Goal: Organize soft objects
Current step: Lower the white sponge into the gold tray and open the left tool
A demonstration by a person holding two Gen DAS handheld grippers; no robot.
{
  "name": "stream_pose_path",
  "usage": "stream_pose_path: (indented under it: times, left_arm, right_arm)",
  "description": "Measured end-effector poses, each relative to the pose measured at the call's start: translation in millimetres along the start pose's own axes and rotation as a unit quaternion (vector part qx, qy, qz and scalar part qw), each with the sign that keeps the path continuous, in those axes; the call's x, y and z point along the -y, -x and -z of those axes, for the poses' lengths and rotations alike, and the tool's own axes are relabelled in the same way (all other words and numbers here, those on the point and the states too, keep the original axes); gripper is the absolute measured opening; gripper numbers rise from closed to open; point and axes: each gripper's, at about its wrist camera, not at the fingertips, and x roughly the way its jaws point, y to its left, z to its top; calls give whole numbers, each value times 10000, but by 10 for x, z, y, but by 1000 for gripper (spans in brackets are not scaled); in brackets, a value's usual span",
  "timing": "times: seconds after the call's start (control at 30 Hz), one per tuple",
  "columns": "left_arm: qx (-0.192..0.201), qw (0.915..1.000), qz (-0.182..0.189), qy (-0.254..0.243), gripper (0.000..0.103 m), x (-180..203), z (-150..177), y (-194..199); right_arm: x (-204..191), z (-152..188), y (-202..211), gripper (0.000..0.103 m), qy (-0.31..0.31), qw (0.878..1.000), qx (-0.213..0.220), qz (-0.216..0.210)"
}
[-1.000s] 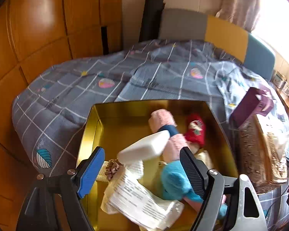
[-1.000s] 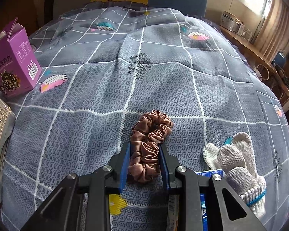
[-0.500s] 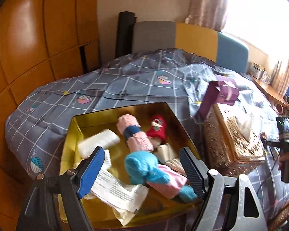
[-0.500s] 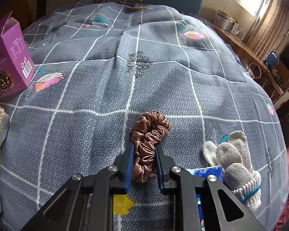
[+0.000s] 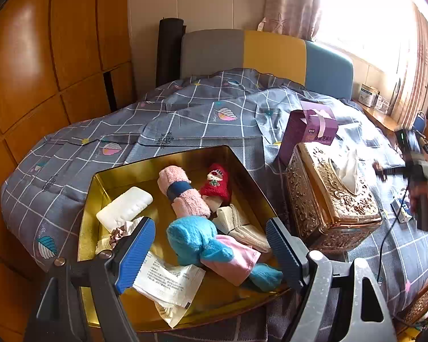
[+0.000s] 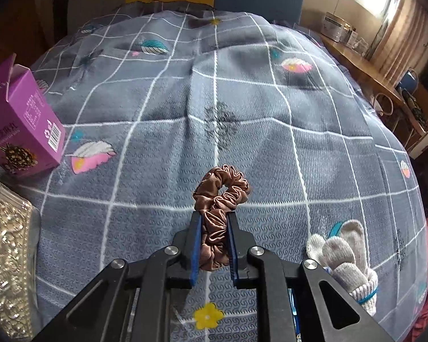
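The brown satin scrunchie (image 6: 221,216) sits pinched between the blue pads of the right tongs (image 6: 214,242), which are clamped shut on its lower half; its upper loop sticks out past the tips, above the grey checked bedspread (image 6: 242,114). Whether it has cleared the cover or brushes it, I cannot tell.

Just right of those tongs lie grey knit gloves (image 6: 342,256), with a blue packet partly hidden beneath the gripper frame; both look unsorted. To the left stand a purple carton (image 6: 22,131) and the edge of an ornate gold tissue box (image 6: 5,250).

In the left wrist view, the left tongs (image 5: 211,245) stand wide apart and empty above the gold tin (image 5: 105,176). The tin already holds a pink rolled towel (image 5: 182,193), a red sock (image 5: 216,182), a blue and pink sock (image 5: 208,245), a white pad (image 5: 125,208), folded beige cloths and a printed sachet (image 5: 168,282).

So the job looks well along: most soft things are in the tin. What seems left is carrying the scrunchie across past the tissue box, then collecting the gloves.
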Motion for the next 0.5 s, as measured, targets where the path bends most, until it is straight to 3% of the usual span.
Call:
stream_pose_path:
  times: [0.3, 0.5]
  left_arm:
    - [-55, 9999, 109, -57, 81, 15, 58, -14]
    - [-42, 9999, 118, -63, 81, 5, 84, -7]
  right_arm:
    - [-673, -656, 756, 16, 575, 9926, 917, -545]
    - [-1505, -772, 1306, 16, 1469, 9682, 1479, -1381]
